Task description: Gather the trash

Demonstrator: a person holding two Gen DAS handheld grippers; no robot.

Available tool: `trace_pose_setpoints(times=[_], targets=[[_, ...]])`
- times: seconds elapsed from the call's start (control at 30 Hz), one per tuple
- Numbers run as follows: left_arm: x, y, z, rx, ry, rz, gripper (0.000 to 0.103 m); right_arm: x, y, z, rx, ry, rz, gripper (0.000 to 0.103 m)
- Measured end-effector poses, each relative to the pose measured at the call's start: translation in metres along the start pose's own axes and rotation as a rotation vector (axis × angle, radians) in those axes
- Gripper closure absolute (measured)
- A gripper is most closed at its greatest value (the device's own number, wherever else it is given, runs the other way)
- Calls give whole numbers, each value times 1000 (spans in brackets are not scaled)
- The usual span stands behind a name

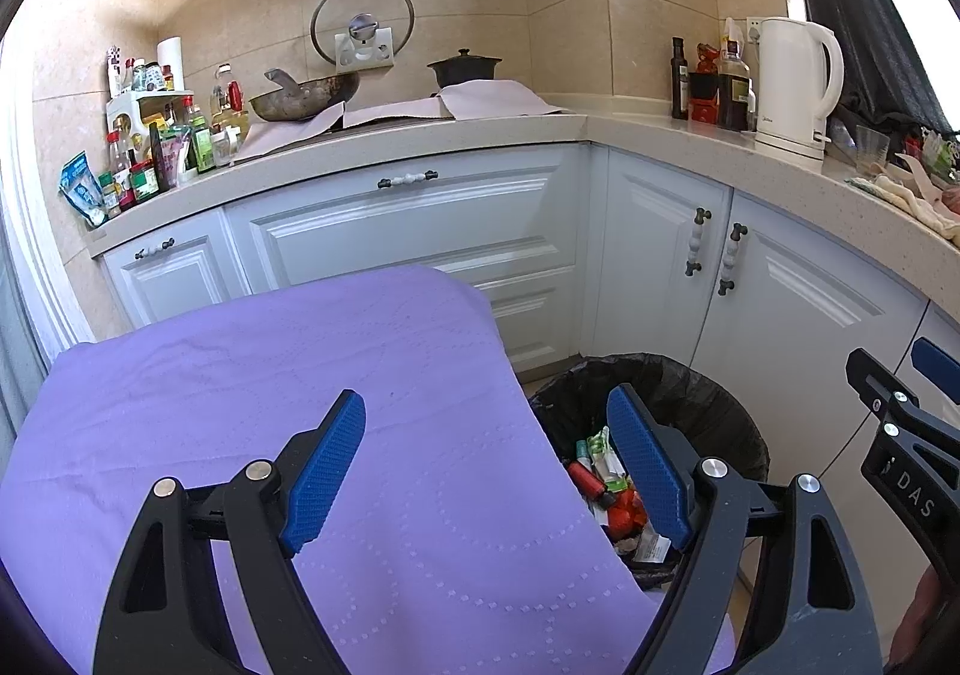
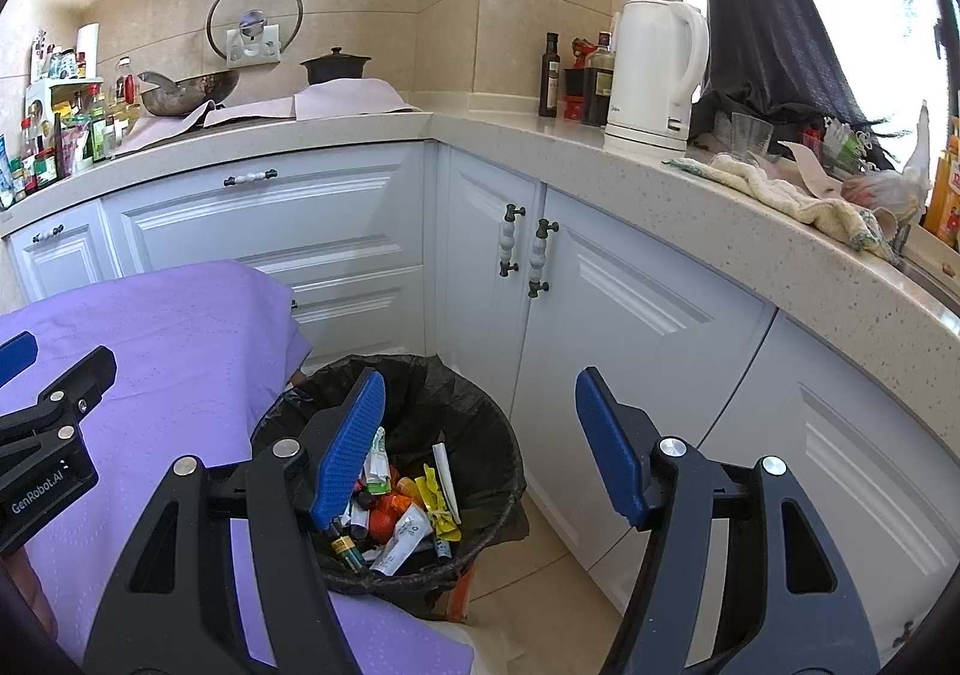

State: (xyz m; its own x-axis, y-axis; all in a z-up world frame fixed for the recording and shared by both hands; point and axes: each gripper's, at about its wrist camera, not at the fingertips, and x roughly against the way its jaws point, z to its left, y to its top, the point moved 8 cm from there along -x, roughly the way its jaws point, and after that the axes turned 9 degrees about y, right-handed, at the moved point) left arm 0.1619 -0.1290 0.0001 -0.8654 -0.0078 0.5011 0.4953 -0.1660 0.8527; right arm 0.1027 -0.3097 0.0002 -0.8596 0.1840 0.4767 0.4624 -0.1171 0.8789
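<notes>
Right wrist view looks down into a bin [image 2: 480, 423] lined with a black bag, standing on the floor in the corner of white cabinets [image 2: 630, 327]. Inside lies the trash [image 2: 402, 519]: tubes, a battery, orange and yellow wrappers, white packets, too jumbled to count. One bin is in sight, and one purple cloth [image 2: 180, 351] covers a surface touching the bin's left rim. On the counter [image 2: 720, 207] stand one white kettle [image 2: 654, 75], one wok [image 2: 186, 93], one dark pot [image 2: 335, 66] and several bottles.

Right gripper [image 2: 480, 444] hangs over the bin's right side, fingers spread wide, grasping nothing. Left gripper [image 1: 486, 471] hovers over the cloth edge beside the bin [image 1: 690, 399], likewise spread and empty, pointing toward the cabinets.
</notes>
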Motion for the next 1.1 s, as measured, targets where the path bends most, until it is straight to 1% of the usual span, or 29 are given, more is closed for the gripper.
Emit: trace_pose_setpoints(times=[1.1], targets=[[-4,-2,0,15,-6,9,23,0,1,1,3,2,1,38]])
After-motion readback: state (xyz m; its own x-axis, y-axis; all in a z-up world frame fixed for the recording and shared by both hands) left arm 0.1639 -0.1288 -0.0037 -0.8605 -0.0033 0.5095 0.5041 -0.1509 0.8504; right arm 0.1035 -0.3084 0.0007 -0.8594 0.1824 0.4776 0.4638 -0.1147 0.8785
